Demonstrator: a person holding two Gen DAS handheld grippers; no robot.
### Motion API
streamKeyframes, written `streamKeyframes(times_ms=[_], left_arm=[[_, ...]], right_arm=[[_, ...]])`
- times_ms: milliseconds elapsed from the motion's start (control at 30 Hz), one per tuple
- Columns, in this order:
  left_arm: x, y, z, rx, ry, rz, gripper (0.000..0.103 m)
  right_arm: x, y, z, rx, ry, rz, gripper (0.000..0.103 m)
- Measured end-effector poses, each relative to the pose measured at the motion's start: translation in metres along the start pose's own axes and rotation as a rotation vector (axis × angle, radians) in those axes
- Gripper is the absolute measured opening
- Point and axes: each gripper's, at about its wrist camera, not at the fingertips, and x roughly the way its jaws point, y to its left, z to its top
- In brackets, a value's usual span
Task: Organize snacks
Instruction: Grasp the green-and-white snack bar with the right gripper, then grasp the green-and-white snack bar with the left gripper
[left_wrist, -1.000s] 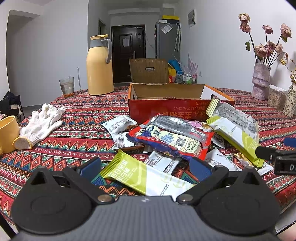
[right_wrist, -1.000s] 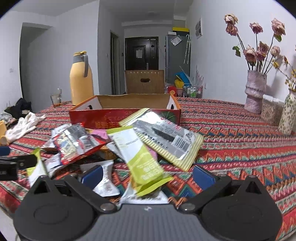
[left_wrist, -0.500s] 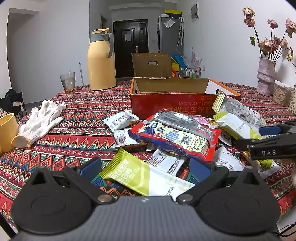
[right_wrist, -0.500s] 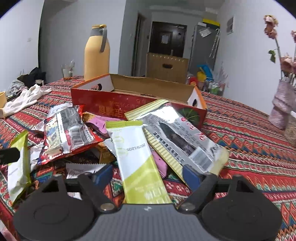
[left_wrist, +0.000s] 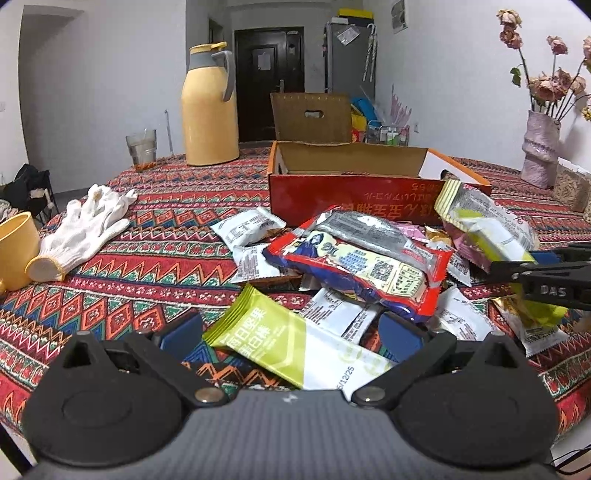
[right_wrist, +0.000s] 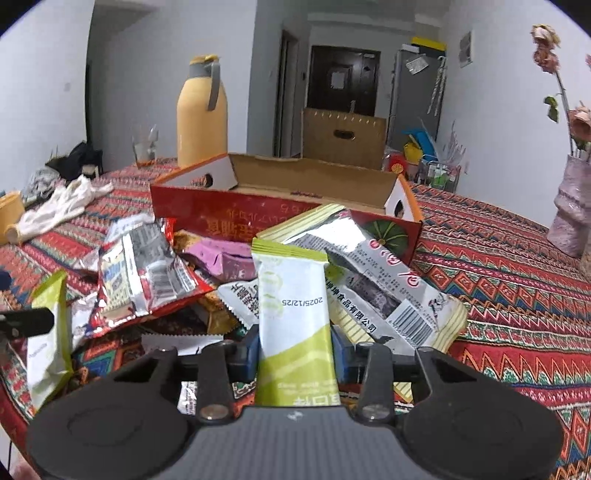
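Several snack packets lie in a heap on the patterned tablecloth in front of an open red cardboard box (left_wrist: 354, 195) (right_wrist: 258, 214). My right gripper (right_wrist: 295, 350) has its jaws closing on a green and white snack bar (right_wrist: 291, 317), and the blue pads touch both long edges of the bar. From the left wrist view, that gripper (left_wrist: 517, 260) reaches in from the right over the heap. My left gripper (left_wrist: 290, 334) is open, and a second green and white bar (left_wrist: 295, 343) lies loose between its fingers. A red packet (left_wrist: 362, 266) tops the heap.
A yellow thermos jug (left_wrist: 208, 110) and a glass (left_wrist: 141, 149) stand at the back left. White gloves (left_wrist: 88, 225) and a yellow cup (left_wrist: 14, 251) lie to the left. A vase of dried flowers (left_wrist: 539, 147) stands at the right. A brown carton (left_wrist: 312, 116) sits behind the box.
My right gripper moved forward and left over the heap, and its wide jaws came in around the green and white bar. The left gripper stayed about where it was.
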Motion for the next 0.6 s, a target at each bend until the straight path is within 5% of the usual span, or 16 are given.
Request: streamKeyframes(times_ms=[600], left_arm=[[0.023, -0.001, 0.000, -0.020, 0.196, 0.082, 0.103]], right_arm=[[-0.046, 0.010, -0.032, 0.148, -0.066, -0.002, 0.038]])
